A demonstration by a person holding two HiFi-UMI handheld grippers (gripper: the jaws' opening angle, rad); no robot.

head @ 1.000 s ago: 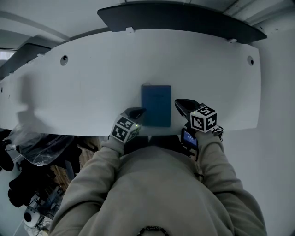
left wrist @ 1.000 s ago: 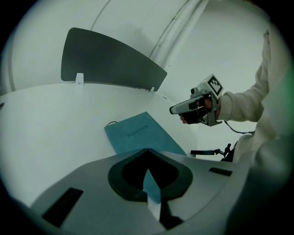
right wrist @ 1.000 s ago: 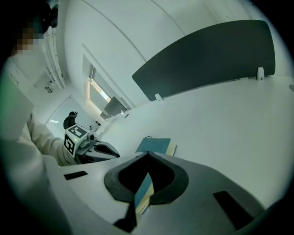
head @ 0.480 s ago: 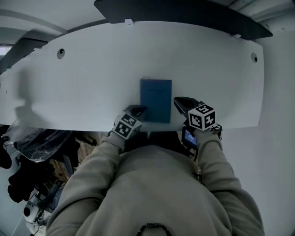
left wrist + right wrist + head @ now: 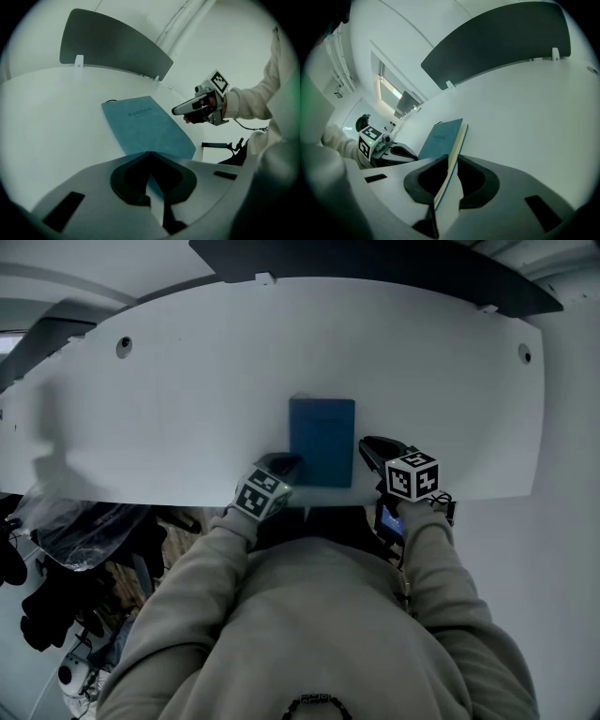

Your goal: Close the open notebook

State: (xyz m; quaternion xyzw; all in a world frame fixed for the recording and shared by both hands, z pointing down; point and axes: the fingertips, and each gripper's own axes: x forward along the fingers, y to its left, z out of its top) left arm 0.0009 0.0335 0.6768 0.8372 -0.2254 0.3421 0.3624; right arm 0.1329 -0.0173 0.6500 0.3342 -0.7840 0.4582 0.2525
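Teal-blue notebook [image 5: 322, 442] is seen lying flat and closed, cover up, on the white table [image 5: 187, 399], near the front edge and roughly in the middle of it. Its long axis is run straight away from the person, from the near edge toward the dark panel [image 5: 375, 263] fixed along the far side. The printed title is placed at the far end, so the top is pointed away from the person. The pale page edges are turned to the right side and the spine to the left.

The left gripper [image 5: 284, 463] is held just beside the near left corner, with its jaws pressed together and nothing pinched. The right gripper [image 5: 371, 448] is held just beside the near right corner. Its jaws are all but pressed together too, nothing clamped, only a thin slit left, and the page edge is lined up behind that slit. Whether either tip is actually touching the cover can't be told.
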